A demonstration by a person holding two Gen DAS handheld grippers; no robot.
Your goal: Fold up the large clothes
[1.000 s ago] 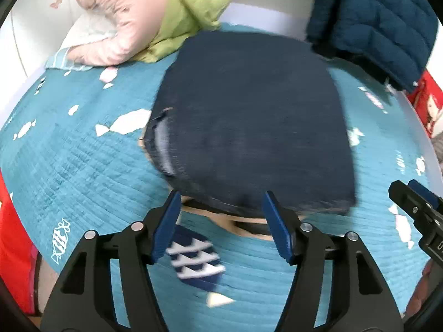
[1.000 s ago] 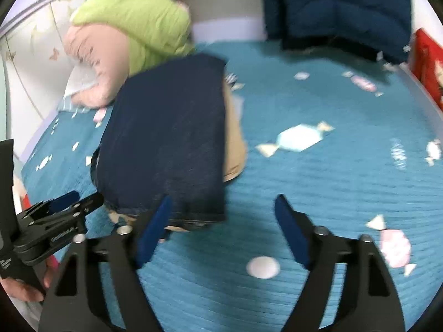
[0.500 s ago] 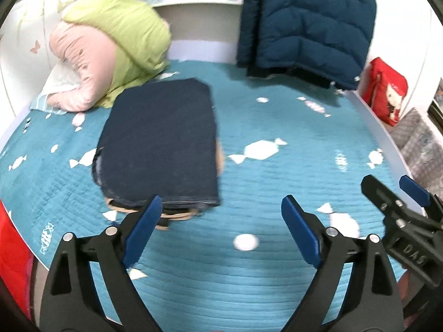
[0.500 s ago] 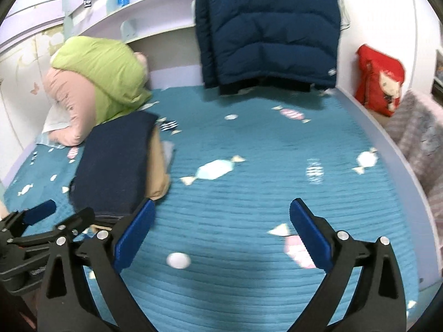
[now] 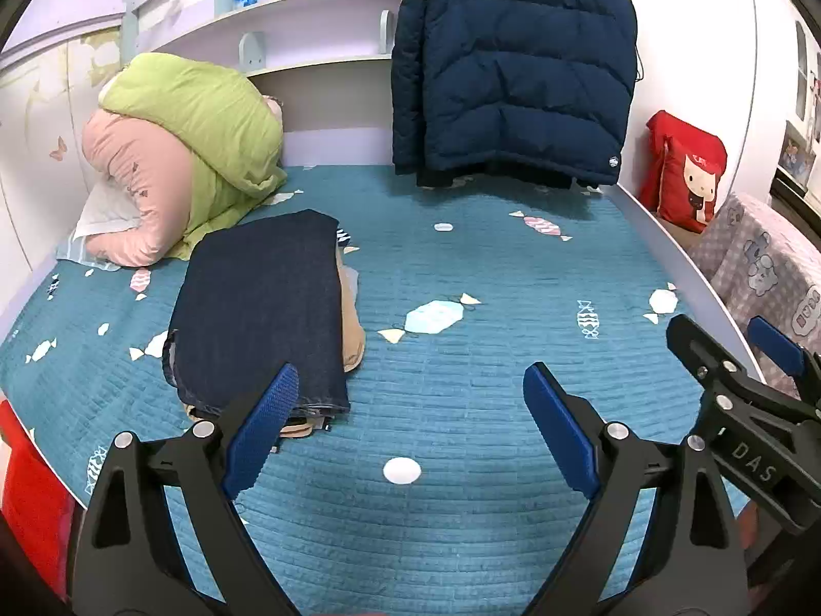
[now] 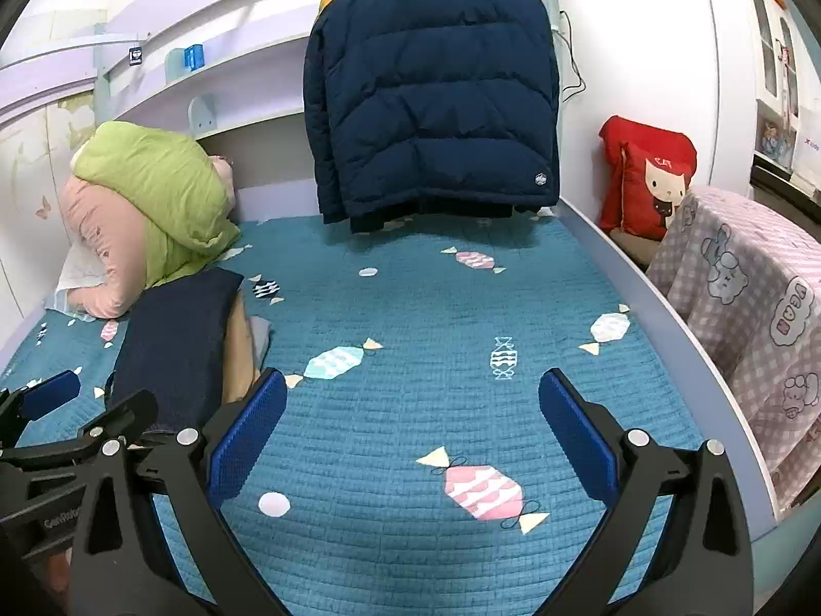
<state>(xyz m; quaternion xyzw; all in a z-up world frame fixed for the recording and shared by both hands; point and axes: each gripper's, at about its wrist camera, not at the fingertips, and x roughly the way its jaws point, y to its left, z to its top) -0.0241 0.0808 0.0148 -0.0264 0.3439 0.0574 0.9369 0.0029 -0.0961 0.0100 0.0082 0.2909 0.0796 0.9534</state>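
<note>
Now both tools released, nothing between blue pads; jaws have just been opening. Left tool (image 5: 410, 426), right tool (image 6: 413, 431) near bed's front edge. Folded dark jeans (image 5: 261, 308) top stack left of both, long axis toward green duvet (image 5: 205, 128); left tool nearer. Hanging navy puffer jacket (image 6: 431, 102) likely next, far side, right tool nearer.

I read the bedspread (image 5: 487, 369) as teal, quilted in ribs, printed with white, pink and pale-blue candy shapes. Folded jeans (image 5: 261, 308) at 9 o'clock: dark navy denim, on top of a tan garment (image 5: 351, 328). Duvet (image 5: 200, 123) at 10 o'clock: lime green over pale pink. Puffer jacket (image 6: 431, 102) at 12: navy with a mustard-yellow top. Cushion (image 6: 646, 179) at 2 o'clock: red with a cartoon cat. Blanket (image 6: 744, 297) at 3 o'clock: pink-and-white check with blue bears. Both grippers black with blue pads.
</note>
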